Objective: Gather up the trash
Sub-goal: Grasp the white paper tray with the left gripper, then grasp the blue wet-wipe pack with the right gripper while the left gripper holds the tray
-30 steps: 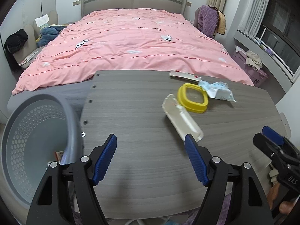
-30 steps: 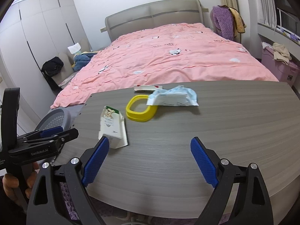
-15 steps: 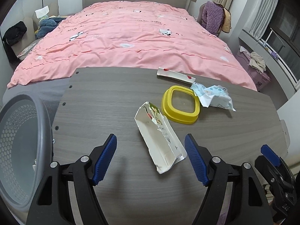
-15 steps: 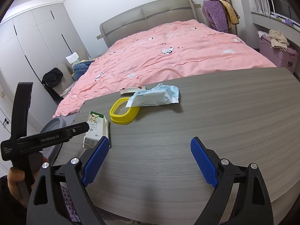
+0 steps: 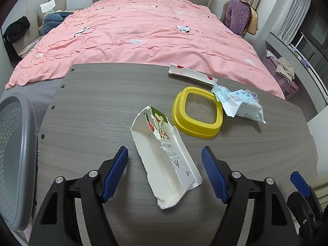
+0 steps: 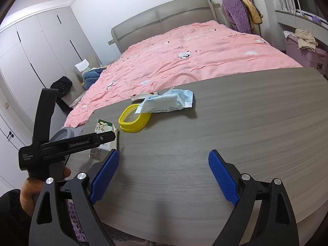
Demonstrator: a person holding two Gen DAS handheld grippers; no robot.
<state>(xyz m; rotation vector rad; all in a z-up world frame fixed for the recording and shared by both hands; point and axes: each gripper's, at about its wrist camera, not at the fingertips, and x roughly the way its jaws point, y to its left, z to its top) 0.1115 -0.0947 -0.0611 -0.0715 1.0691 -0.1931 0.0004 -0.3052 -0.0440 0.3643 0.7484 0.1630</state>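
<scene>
torn white carton (image 5: 164, 160) flat on table, near yellow lid (image 5: 197, 112), crumpled wrapper (image 5: 239, 104), flat box (image 5: 191, 74)

A grey wood-grain table (image 5: 92, 106) stands against a bed (image 5: 143, 30) with a pink duvet and grey headboard (image 6: 164, 18). White wardrobes (image 6: 37, 47) line the left wall. Curtains (image 5: 293, 20) hang at the right, by a pink bin (image 6: 307, 49).

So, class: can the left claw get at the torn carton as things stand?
Probably yes. The left claw stands open with the torn carton lying between its fingers on the table; nothing blocks it.
</scene>
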